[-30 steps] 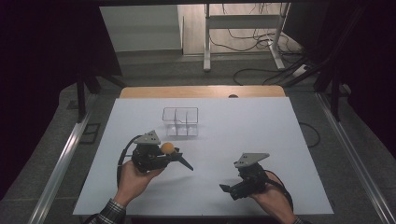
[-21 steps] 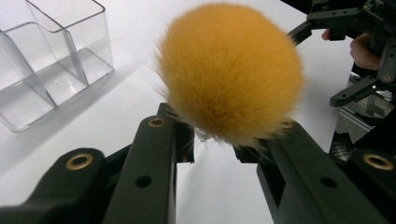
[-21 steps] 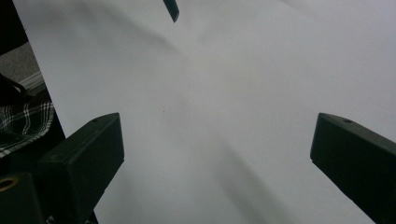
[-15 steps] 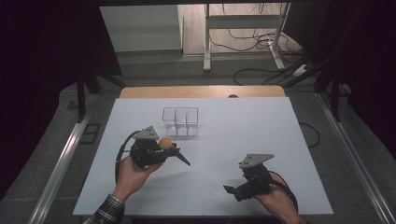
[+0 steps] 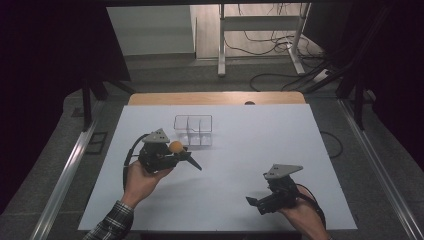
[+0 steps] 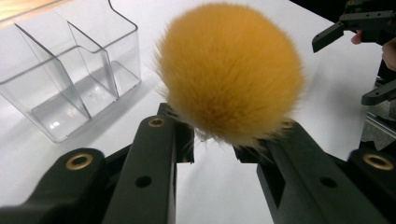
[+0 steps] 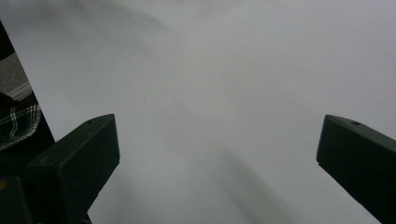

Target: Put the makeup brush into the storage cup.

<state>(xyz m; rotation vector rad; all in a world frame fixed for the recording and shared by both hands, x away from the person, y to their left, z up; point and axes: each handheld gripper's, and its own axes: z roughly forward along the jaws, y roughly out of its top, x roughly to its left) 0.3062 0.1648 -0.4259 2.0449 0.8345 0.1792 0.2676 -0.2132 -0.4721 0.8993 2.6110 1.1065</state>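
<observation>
A fluffy orange ball (image 6: 229,74) sits between the jaws of my left gripper (image 6: 212,133), which is shut on its lower fibres. From above, the ball (image 5: 175,146) and the left gripper (image 5: 187,156) are left of centre on the white table, the jaws pointing right, just in front of a clear divided container (image 5: 193,131). That container (image 6: 70,79) stands up and to the left of the ball in the left gripper view. My right gripper (image 5: 257,204) rests low near the front right; its jaws have just been opening and now stand wide apart (image 7: 217,140) with nothing between them.
The white table top (image 5: 260,145) has a wooden strip at its far edge (image 5: 215,98). Metal rails run along both sides. Cables and a stand's legs lie on the floor beyond. The right gripper (image 6: 355,28) shows at the top right of the left gripper view.
The left gripper with the ball has edged slightly up toward the container. The right gripper has shifted a little to the right.
</observation>
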